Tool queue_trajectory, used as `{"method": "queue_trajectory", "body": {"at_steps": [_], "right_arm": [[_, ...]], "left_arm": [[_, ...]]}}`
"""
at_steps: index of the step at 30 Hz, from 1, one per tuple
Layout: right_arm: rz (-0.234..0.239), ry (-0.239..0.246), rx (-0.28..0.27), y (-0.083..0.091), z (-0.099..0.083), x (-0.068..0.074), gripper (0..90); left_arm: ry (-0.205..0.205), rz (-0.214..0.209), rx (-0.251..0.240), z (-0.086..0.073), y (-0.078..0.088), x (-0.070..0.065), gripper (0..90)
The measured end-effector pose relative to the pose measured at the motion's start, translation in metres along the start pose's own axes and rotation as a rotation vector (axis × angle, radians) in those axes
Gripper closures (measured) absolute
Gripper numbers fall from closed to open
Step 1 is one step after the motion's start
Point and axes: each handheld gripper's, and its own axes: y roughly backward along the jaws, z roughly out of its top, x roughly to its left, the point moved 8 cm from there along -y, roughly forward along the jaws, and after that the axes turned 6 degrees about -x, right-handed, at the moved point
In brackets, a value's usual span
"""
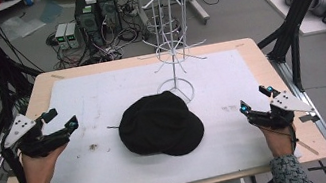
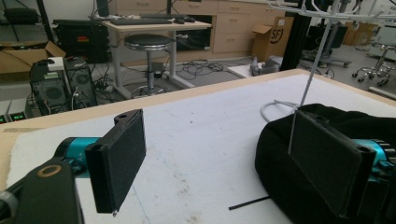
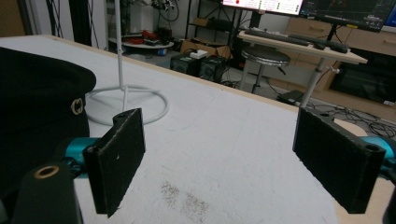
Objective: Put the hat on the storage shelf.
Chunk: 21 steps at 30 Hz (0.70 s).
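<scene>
A black cap (image 1: 159, 125) lies in the middle of the white mat, just in front of a white wire rack (image 1: 168, 29) whose ring base (image 1: 177, 89) rests on the mat. My left gripper (image 1: 61, 118) hovers at the left of the mat, open and empty, well clear of the cap. My right gripper (image 1: 256, 98) is at the right side, open too, nothing between its jaws. In the left gripper view (image 2: 219, 154) the cap (image 2: 285, 158) sits by the right jaw. The right gripper view (image 3: 224, 158) has the cap (image 3: 37, 102) at the left and the rack base (image 3: 128, 100) behind.
The white mat (image 1: 101, 97) covers most of the wooden table (image 1: 256, 54). A thin black strip (image 2: 250, 202) lies on the mat near the cap. Black frame posts stand at both table sides. Computers, cables and a stool are on the floor beyond the far edge.
</scene>
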Motion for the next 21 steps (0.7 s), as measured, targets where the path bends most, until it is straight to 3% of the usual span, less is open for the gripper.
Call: {"method": "queue_trajectory", "body": {"at_steps": [8,21], "right_arm": [[0.017,0.024,0.014,-0.0032,-0.0012,0.0046,16.0],[0.022,0.017,0.024,-0.0039,-0.0032,0.0047,16.0]], "left_arm": [[0.004,-0.008,-0.011,0.0029,0.0016,-0.0018,19.2],[-0.005,-0.048,-0.001,0.0012,-0.0061,-0.0104,19.5]]}}
